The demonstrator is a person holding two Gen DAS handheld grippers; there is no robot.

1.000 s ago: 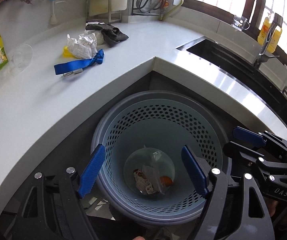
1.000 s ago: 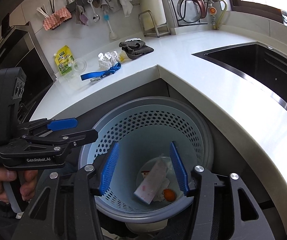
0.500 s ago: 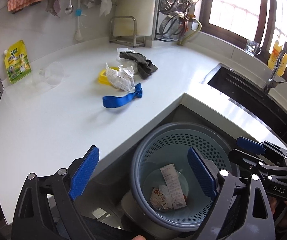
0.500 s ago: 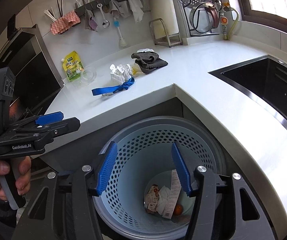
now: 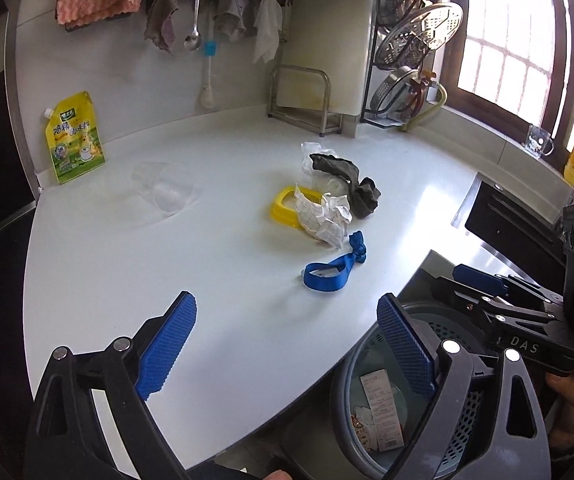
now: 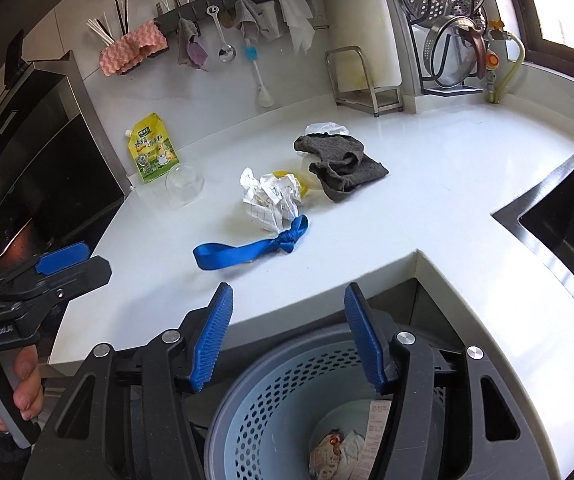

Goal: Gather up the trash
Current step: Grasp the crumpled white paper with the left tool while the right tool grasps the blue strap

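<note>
The basket [image 6: 271,408] under the desk's [image 6: 427,184] front corner is cut off by the bottom edge in the right wrist view, and the gripper frames cover part of its rim in both views. The trash inside it shows only in part: a receipt [image 5: 381,412] and a crumpled wrapper [image 6: 327,454], with print too small to read. A yellow ring [image 5: 281,205] lies half hidden behind the crumpled paper [image 5: 321,220]. Something white [image 6: 325,128] pokes out from under the dark cloth [image 6: 339,164] near the desk's back edge; what it is cannot be told. The sink [image 6: 567,216] runs off the right edge.
</note>
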